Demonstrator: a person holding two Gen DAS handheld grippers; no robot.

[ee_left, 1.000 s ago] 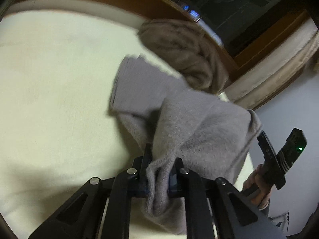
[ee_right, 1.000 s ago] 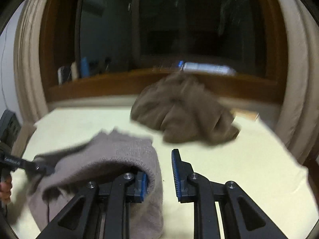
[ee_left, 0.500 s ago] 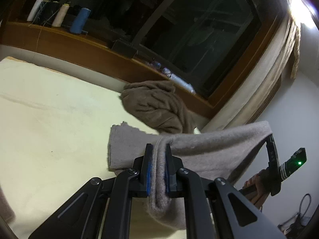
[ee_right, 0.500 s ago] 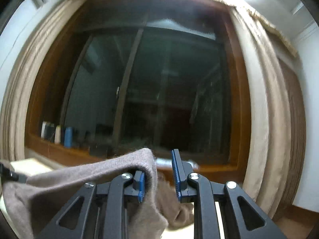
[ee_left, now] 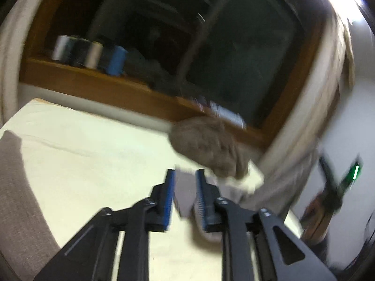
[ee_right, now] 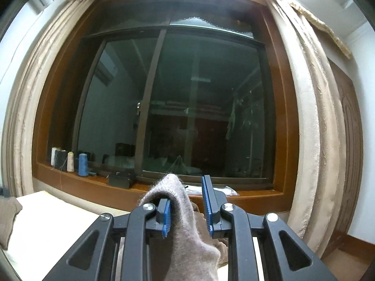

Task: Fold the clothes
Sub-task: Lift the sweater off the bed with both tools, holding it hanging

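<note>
left gripper is opening and letting go of the grey knit garment, which was clamped a moment ago, so it now hangs at 6 o'clock draped over one finger of the part-open right gripper, apparently unpinched.

text: none showing legibly | labels/brands/numbers: nothing reading clearly in either wrist view | left view: blurring heavily

Home bedroom, cream bed sheet, wood-framed window, beige curtains, thread spools on sill
</note>
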